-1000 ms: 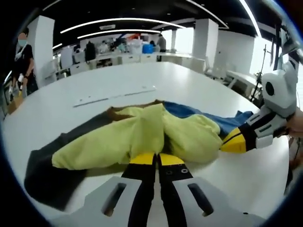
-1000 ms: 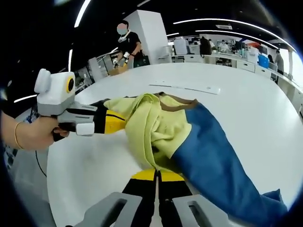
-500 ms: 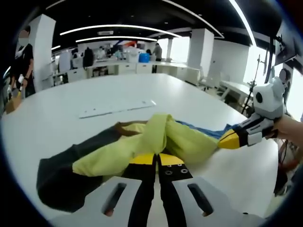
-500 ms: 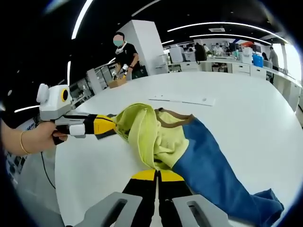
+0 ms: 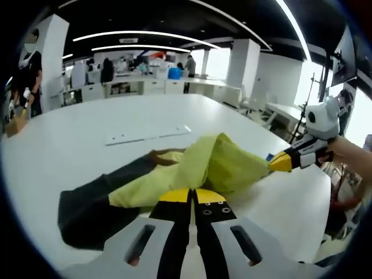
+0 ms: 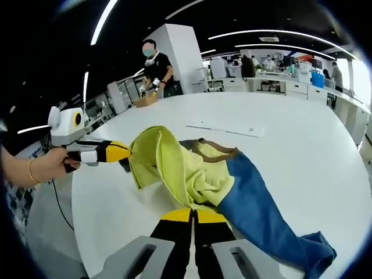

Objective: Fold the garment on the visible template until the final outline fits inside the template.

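Two white strips lie beyond the garment on the table.

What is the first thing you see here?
A bright yellow, blue and dark garment lies bunched on the big white table. The left claw and right claw each pinch its yellow cloth and lift it. Far back, a person stands by a pillar.

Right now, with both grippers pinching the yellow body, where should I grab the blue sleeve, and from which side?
Grip the blue sleeve near its cuff, the crumpled free end lying flat on the white table. Probably come in low from the open table side beyond it: the shoulder end is tucked under the bunched yellow body, which the right gripper and left gripper hold.
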